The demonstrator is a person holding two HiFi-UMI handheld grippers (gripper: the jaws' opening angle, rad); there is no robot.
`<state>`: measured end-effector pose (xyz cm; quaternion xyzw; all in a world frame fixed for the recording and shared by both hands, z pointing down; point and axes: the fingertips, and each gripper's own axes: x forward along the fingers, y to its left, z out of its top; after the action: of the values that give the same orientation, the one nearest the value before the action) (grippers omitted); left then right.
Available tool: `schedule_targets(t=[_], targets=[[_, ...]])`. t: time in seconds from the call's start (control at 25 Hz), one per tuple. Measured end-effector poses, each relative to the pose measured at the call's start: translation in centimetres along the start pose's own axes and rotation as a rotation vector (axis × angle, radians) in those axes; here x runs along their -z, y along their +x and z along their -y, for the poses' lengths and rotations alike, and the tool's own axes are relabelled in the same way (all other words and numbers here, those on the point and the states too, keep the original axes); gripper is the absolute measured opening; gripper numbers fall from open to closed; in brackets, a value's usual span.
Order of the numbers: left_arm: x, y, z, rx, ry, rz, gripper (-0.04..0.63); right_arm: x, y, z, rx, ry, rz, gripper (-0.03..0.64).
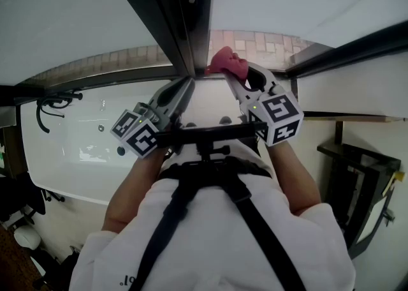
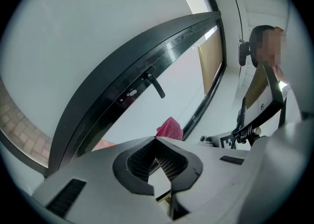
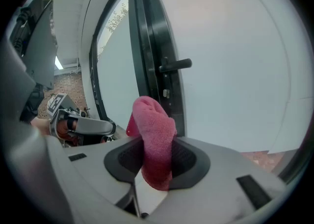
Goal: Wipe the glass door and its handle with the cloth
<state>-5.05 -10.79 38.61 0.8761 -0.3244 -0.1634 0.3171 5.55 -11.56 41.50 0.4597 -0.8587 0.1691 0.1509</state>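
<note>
— White tub (image 1: 83, 146) low on the left, brick paving (image 1: 268, 44) beyond the panes. Where do the fingers stand against all that?

— Both pairs point at the dark-framed door (image 1: 185, 15). The left gripper (image 1: 186, 85) has its tips right at the frame's edge; whether they touch it I cannot tell.

— How are the left fingers set?

— Pressed together. The left gripper view shows the tips meeting and the ribbed pads (image 2: 142, 161) face to face, with nothing pinched between them.

— And the right ones?

— The right gripper (image 3: 156, 144) pinches the pink cloth (image 3: 153, 125). The fold stands up between the pads and bulges out past the tips. Its lower end reaches down into the gap behind them.

— Where is the handle from there?

— The handle (image 3: 174, 64), a black lever, sits above and ahead of the right fingertips, well apart from the cloth. It juts out from the frame over the glass (image 3: 235, 70), which spreads to the right of those fingers.

— Does the cloth meet the door?

— From the head view it lies just beside the frame's edge, with the left tips close on its left. Contact cannot be made out.
</note>
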Motion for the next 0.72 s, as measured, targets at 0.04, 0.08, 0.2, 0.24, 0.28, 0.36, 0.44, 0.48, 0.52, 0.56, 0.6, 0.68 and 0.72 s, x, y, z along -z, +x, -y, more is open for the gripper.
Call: schedule_targets(t=[0.04,0.08,0.2,0.24,0.28,0.36,0.44,0.48,0.52,0.56,0.6,0.68,0.72], targets=[[0.0,-0.1,0.1,0.000,0.001,0.000,0.000,0.0,-0.1,-0.1,-0.002,-0.001,0.001,0.123],[0.1,-0.2,0.2,-0.001,0.001,0.000,0.000,0.0,-0.2,-0.3,-0.003,-0.003,0.002,0.123],[0.2,-0.5,0.4,-0.003,0.000,0.000,0.000,0.1,-0.4,-0.7,-0.002,-0.006,0.002,0.123],[0.2,-0.6,0.4,-0.002,-0.001,0.000,0.000,0.1,-0.4,-0.7,-0.002,-0.005,0.003,0.123],[0.2,-0.6,0.4,-0.002,-0.001,0.000,0.000,0.1,-0.5,-0.7,-0.001,-0.004,0.003,0.123],[0.3,-0.6,0.5,-0.001,-0.001,0.000,0.000,0.1,-0.6,-0.7,0.000,-0.002,0.005,0.123],[0.4,-0.7,0.6,-0.001,0.000,-0.002,0.000,0.1,-0.7,-0.8,0.002,0.000,0.005,0.123],[0.4,-0.7,0.6,0.000,0.000,-0.003,0.000,0.2,-0.8,-0.8,0.003,0.001,0.006,0.123],[0.4,-0.7,0.7,0.002,0.000,-0.004,0.000,0.2,-0.8,-0.8,0.005,0.002,0.006,0.123],[0.5,-0.7,0.7,0.004,-0.001,-0.005,0.000,0.3,-0.9,-0.8,0.007,0.002,0.005,0.123],[0.6,-0.7,0.8,0.006,-0.001,-0.006,0.000,0.3,-1.0,-0.8,0.008,0.003,0.005,0.121],[0.7,-0.7,0.8,0.009,-0.001,-0.008,0.000,0.5,-1.1,-0.7,0.011,0.004,0.005,0.121],[0.8,-0.6,0.9,0.010,-0.001,-0.009,0.000,0.6,-1.1,-0.7,0.013,0.004,0.004,0.121]])
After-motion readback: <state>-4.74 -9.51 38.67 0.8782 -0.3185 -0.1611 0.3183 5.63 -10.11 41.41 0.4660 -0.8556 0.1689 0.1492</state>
